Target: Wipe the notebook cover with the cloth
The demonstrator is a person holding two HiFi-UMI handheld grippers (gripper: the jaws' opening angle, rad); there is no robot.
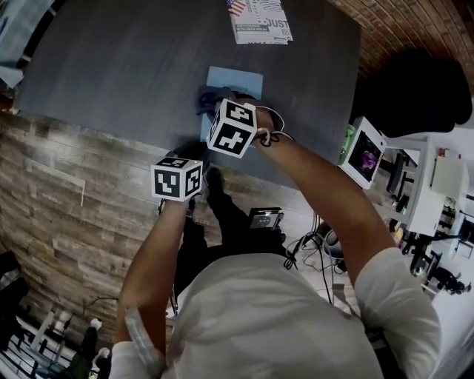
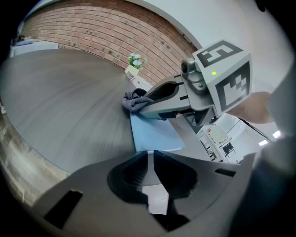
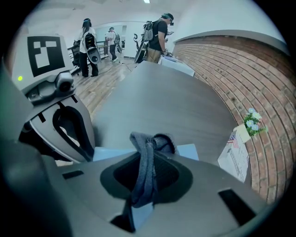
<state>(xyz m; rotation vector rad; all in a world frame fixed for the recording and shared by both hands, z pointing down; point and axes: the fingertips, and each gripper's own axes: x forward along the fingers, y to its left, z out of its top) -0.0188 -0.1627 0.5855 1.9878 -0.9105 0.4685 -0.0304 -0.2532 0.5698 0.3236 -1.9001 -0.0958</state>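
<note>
Notebook [image 2: 155, 132] is light blue and lies flat on the dark grey table [image 2: 69, 102], close to the edge nearest the person, pretty much straight in front of them. The right gripper [image 3: 147, 157] has its jaws clamped on the cloth [image 3: 157, 142], a dark blue-grey rag. One strip of it runs down between the jaws and the rest is bunched up in a wad at the tips. From the left gripper view that wad sits down at the far end of the notebook, toward its left edge, and some of it looks like it's hanging over onto the table. The gripper itself is tipped steeply downward. The left gripper [image 2: 150, 155] is down at the near edge of the notebook with its jaws pulled almost together, so there's just a thin slit between them. I don't see anything caught in there, and honestly can't tell if the tips are actually touching the cover or just right beside it. Further back on the table there's a leaflet [image 1: 259, 21] with a flag printed on it, well apart from the notebook. Next to that is a little bunch of flowers [image 3: 252, 121] against the brick wall [image 3: 231, 69].
</note>
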